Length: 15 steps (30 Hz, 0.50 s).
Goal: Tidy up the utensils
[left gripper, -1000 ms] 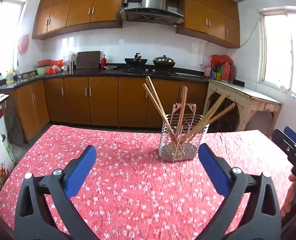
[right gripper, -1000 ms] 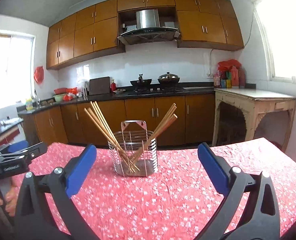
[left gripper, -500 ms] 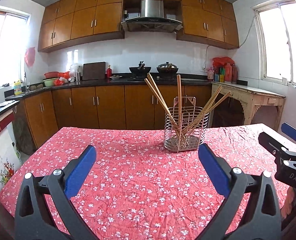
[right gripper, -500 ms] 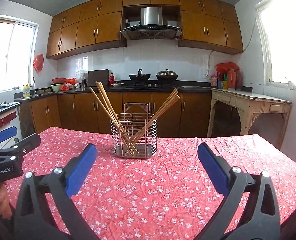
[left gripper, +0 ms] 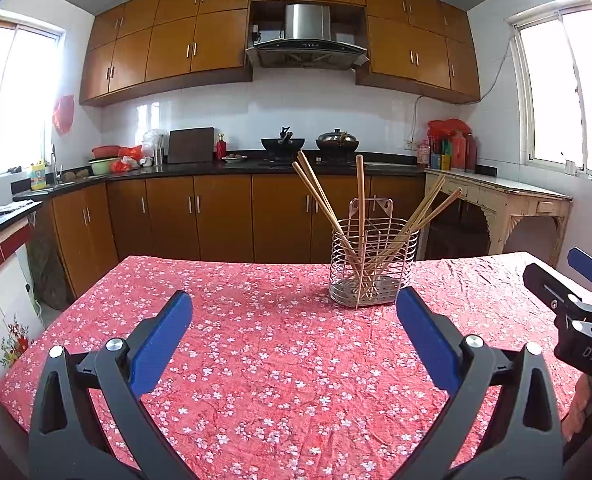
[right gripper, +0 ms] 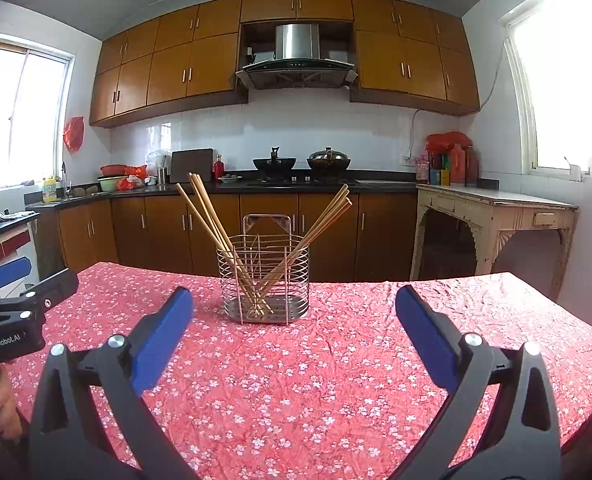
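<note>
Chopsticks (left gripper: 319, 204) stand in a wire utensil caddy (left gripper: 373, 270) on the far middle of the table, fanned out rather than bundled: on the left a group leans left, one stick stands nearly upright in the middle, and on the right another group (left gripper: 429, 210) tilts toward the pale side table (left gripper: 507, 200). No loose utensil shows on the red floral tablecloth (left gripper: 276, 344).

Left gripper (left gripper: 294, 316) hovers above the near cloth with its blue pads spread wide and nothing between them, well short of the caddy. Right gripper (right gripper: 294, 314) hangs likewise, jaws wide and empty, the caddy ahead and slightly left of its centre line.

By my judgement the sorting looks finished or nearly so. Trouble would come from reaching back in: the caddy seems light and open-sided, and the leaning sticks overhang its rim, so a pad brushing a raised tip could lever the caddy over or flick sticks out. The wrinkled cloth could also drag under a low pass and shift the caddy.
</note>
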### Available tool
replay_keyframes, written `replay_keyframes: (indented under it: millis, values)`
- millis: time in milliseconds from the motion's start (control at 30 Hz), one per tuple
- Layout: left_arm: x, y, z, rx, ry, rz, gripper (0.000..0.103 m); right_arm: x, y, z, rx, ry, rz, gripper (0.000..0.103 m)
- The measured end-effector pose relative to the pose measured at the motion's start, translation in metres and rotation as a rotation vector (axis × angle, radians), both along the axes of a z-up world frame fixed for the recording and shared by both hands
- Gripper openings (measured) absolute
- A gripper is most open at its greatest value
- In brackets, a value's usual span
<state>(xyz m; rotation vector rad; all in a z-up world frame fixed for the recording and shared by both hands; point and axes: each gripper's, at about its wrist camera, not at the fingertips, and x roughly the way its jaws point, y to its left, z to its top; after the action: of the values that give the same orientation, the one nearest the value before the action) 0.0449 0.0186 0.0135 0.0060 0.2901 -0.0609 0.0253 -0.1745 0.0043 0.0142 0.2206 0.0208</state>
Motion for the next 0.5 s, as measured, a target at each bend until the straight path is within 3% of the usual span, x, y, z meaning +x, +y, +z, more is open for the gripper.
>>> replay_keyframes:
  millis: [500]
  values:
    - [0.002,-0.0009,0.0002,-0.005,0.007,0.004,0.101,-0.0009,-0.001,0.0005,0.004,0.001,-0.001,0.099]
